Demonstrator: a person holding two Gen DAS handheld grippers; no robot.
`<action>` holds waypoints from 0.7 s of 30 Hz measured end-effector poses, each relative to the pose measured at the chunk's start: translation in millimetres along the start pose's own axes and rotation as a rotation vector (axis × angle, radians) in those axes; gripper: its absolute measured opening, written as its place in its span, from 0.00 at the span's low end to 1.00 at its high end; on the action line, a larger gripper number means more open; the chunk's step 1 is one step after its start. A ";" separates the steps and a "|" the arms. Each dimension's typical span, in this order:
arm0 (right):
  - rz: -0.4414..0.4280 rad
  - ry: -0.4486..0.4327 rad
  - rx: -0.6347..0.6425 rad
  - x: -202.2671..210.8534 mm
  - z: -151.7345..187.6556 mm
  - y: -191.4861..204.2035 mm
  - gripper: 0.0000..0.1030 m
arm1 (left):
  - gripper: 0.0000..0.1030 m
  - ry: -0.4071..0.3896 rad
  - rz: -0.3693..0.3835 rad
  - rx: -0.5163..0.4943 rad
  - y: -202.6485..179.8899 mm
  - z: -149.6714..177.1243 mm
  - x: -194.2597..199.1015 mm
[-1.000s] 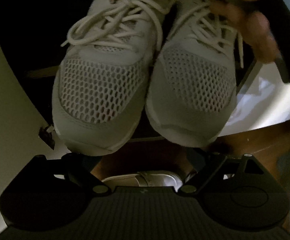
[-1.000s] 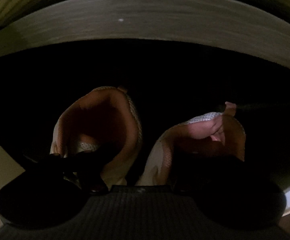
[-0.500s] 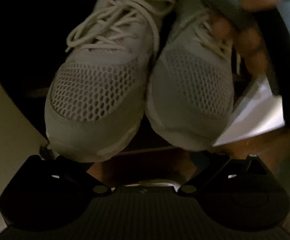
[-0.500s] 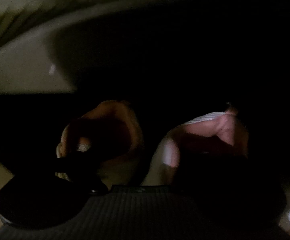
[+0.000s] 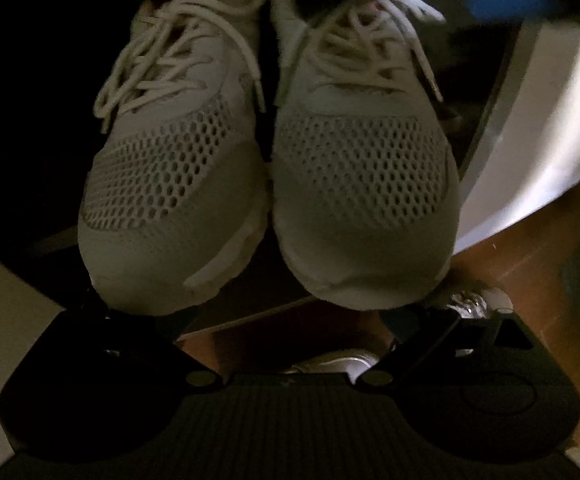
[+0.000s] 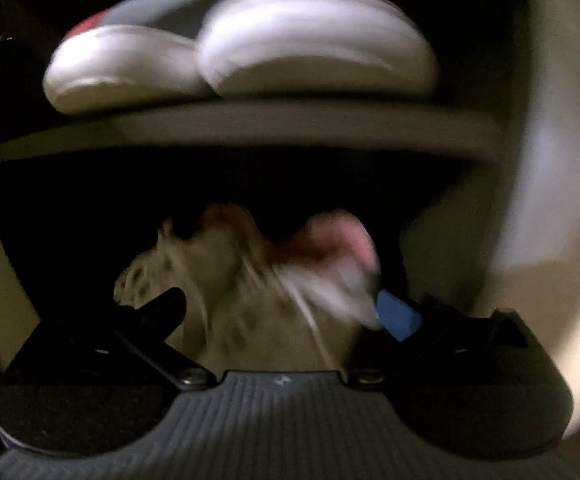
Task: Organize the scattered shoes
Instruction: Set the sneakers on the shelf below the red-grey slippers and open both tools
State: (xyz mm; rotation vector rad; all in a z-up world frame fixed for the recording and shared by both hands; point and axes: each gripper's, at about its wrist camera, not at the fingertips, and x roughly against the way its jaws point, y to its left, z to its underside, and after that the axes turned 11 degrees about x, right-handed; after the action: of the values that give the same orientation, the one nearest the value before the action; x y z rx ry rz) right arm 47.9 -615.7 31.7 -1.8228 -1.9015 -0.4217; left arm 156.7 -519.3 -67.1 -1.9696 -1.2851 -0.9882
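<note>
Sneakers (image 5: 265,184), 2, pale mesh-toed, white-laced, side by side; left tongs (image 5: 285,320) spread wide, empty; right tongs (image 6: 273,312) agape, grip unclear.

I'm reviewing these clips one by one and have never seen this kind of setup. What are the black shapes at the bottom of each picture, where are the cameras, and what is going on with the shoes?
No robot here: a person holds a pair of handheld tongs in each hand, each with a camera looking forward along its two fingers. The black shapes at the bottom are the tongs' own bodies.

The left wrist view shows the left tongs, open, below the toes of two white mesh sneakers that sit side by side on a dark shelf; they grip nothing.

The right wrist view is blurred. The right tongs are close to the same sneakers; whether they grip one I cannot tell. On the shelf board above sits another pair, red and white shoes.
</note>
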 end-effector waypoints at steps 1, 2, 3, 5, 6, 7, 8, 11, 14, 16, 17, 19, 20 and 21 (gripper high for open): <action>-0.018 0.053 -0.036 11.0 4.1 -4.1 0.56 | 0.94 0.002 -0.002 -0.018 -2.4 -0.7 -1.1; -0.048 0.077 -0.070 19.5 -0.5 -7.2 0.54 | 0.94 0.006 -0.007 -0.025 -3.8 -1.9 -2.7; -0.084 0.085 -0.101 9.2 -2.0 -13.3 0.55 | 0.94 0.010 -0.007 -0.024 -4.5 -3.3 -4.1; -0.109 0.066 -0.103 -3.1 -5.9 -17.4 0.54 | 0.94 0.010 0.001 -0.027 -7.4 -6.6 -5.7; -0.099 0.064 -0.095 -4.3 -6.1 -19.4 0.54 | 0.94 0.004 -0.003 -0.034 -10.7 -8.6 -6.5; -0.088 0.063 -0.090 -4.0 -8.2 -18.7 0.54 | 0.94 0.002 -0.003 -0.038 -12.5 -10.1 -7.4; -0.088 0.062 -0.094 -4.9 -9.1 -19.2 0.54 | 0.94 0.000 0.010 -0.044 -16.8 -13.6 -9.9; -0.073 0.062 -0.055 -12.9 -16.8 -20.3 0.54 | 0.94 -0.002 0.025 -0.059 -22.2 -27.2 -25.6; -0.070 0.055 -0.001 -22.9 -21.4 -25.2 0.57 | 0.94 -0.018 0.030 -0.071 -30.3 -35.4 -34.6; -0.085 0.061 0.007 -25.4 -24.1 -31.7 0.57 | 0.92 -0.010 0.019 -0.087 -32.0 -34.6 -36.4; -0.095 0.063 0.011 -22.0 -23.4 -33.4 0.57 | 0.92 -0.012 0.008 -0.105 -32.5 -29.0 -32.4; -0.110 0.064 0.032 -5.7 -17.1 -35.0 0.57 | 0.92 -0.026 -0.014 -0.151 -33.9 -19.3 -24.3; -0.123 0.074 0.041 8.0 -9.9 -35.5 0.57 | 0.92 -0.038 -0.033 -0.196 -35.6 -10.4 -16.2; -0.140 0.100 0.041 23.1 0.4 -35.4 0.54 | 0.92 -0.050 -0.044 -0.234 -37.1 -2.4 -8.3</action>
State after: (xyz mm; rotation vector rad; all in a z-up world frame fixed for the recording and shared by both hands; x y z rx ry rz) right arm 12.6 -598.3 47.1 -1.6181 -1.9605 -0.5074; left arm 119.6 -511.7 -70.0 -2.1613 -1.2935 -1.1634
